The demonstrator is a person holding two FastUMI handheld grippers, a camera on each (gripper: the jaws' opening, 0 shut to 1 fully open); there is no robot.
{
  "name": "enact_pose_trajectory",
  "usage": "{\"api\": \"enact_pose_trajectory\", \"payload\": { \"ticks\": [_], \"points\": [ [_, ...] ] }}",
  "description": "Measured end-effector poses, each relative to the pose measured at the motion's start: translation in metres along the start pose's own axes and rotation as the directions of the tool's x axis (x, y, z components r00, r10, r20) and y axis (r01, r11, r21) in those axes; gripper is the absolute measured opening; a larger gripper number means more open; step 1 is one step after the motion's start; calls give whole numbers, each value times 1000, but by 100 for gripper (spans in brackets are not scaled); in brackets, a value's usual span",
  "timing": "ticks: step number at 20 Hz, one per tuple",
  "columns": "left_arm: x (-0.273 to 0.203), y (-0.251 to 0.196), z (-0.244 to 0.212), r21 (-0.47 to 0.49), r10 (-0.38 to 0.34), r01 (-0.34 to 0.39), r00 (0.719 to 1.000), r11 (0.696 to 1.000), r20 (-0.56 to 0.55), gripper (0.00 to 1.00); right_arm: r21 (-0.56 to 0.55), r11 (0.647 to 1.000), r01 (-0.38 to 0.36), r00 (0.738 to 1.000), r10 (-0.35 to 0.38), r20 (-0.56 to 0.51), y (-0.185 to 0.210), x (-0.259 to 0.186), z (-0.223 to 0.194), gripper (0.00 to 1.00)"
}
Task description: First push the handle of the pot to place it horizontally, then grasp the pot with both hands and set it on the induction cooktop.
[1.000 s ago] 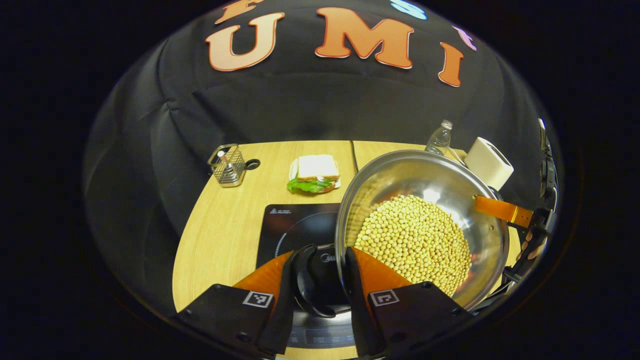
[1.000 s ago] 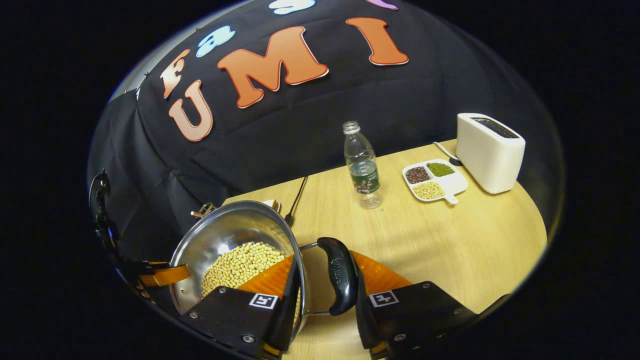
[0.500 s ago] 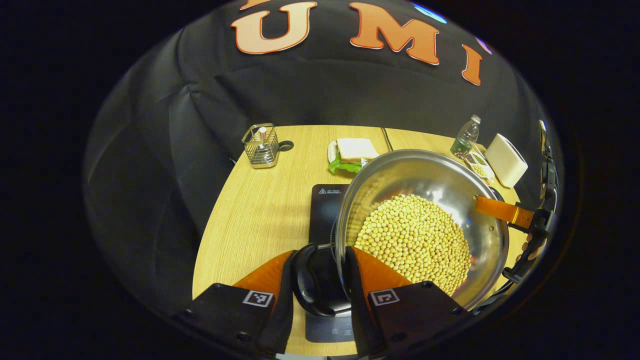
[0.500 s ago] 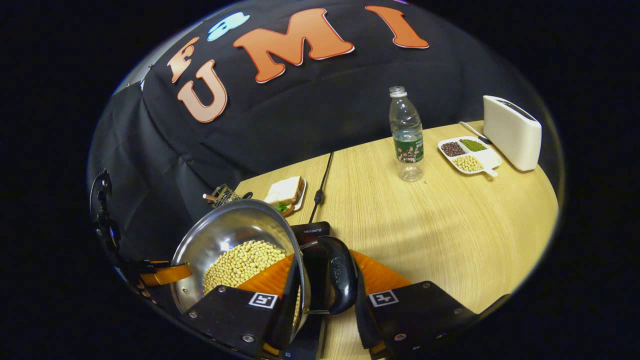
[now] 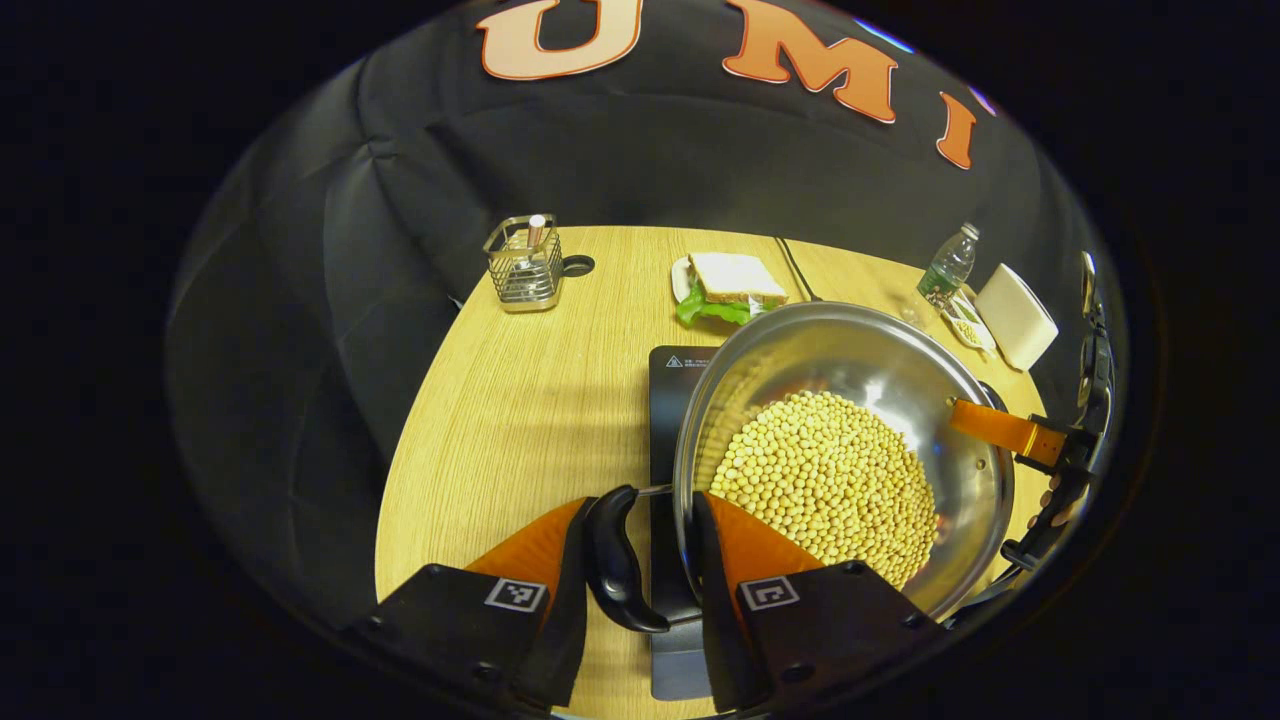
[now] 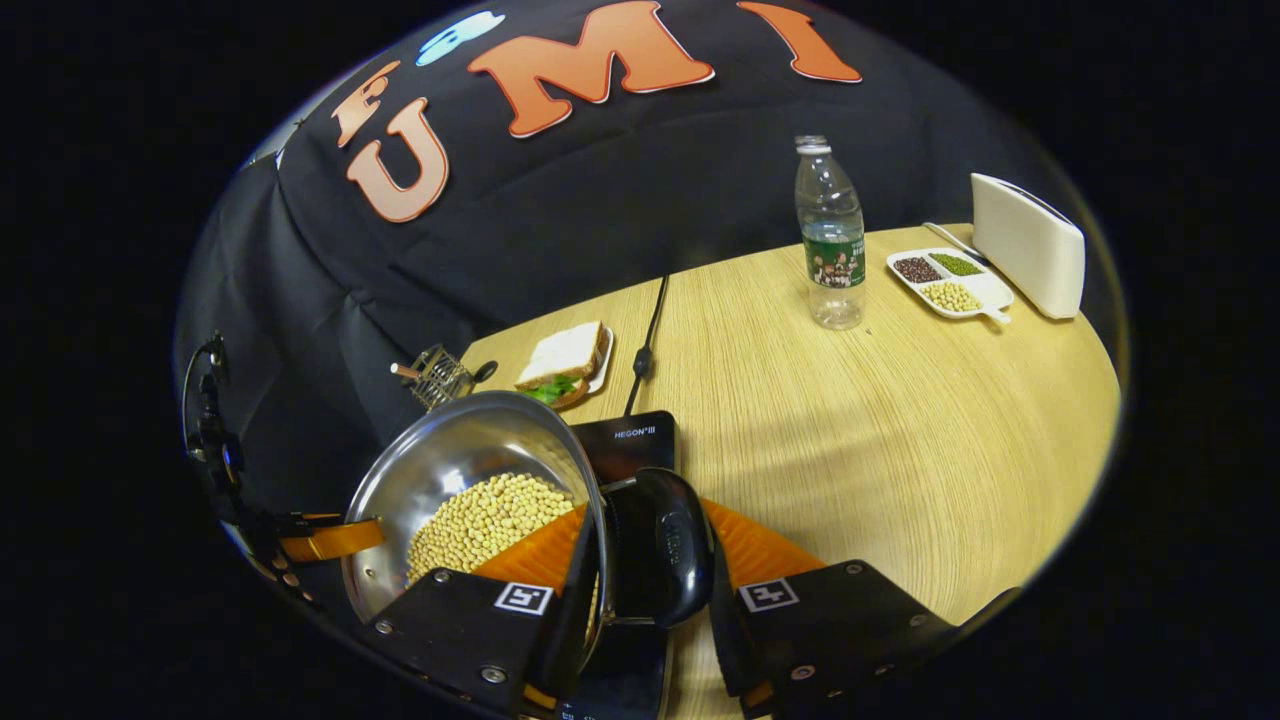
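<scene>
Carrying the pot (image 5: 850, 450) of soybeans (image 5: 830, 485) level is what matters now: both grippers are clamping it above the induction cooktop (image 5: 668, 400) on the desk (image 5: 520, 400). The left gripper (image 5: 640, 585) is grasping one black side handle (image 5: 612, 560) and the rim; the right gripper (image 6: 648, 610) is gripping the opposite handle (image 6: 665, 545) likewise. Lowering both sides evenly, centred over the cooktop, should keep the beans from spilling.

In the right gripper view, the induction cooktop (image 6: 628, 445) has emerged beneath the pot (image 6: 470, 470); the water bottle (image 6: 829, 235) has shifted toward the upper right.
</scene>
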State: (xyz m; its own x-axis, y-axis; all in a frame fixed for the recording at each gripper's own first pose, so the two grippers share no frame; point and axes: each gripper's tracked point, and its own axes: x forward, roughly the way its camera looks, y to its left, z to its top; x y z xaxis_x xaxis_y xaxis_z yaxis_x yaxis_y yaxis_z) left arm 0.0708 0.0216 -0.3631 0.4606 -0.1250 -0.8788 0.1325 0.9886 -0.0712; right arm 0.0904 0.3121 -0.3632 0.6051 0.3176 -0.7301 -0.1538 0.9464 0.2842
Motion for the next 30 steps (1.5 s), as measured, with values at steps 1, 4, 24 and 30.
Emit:
{"api": "enact_pose_trajectory", "payload": {
  "ticks": [1,4,24,30],
  "points": [
    [0,2,-1,0,-3,3,1000,1000,1,58,-7,1000,2,1000,-2,-4,-1,0,-1,53],
    [-2,3,0,19,14,-14,1000,1000,19,63,-1,1000,-5,1000,5,30,1,-8,10,59],
    [-276,-119,184,-13,150,-215,637,976,756,92,-180,976,125,824,0,567,-74,-255,191,95],
    [-329,-242,187,79,-46,-36,551,996,833,97,-141,976,167,738,-29,674,-119,-337,208,95]
  ]
}}
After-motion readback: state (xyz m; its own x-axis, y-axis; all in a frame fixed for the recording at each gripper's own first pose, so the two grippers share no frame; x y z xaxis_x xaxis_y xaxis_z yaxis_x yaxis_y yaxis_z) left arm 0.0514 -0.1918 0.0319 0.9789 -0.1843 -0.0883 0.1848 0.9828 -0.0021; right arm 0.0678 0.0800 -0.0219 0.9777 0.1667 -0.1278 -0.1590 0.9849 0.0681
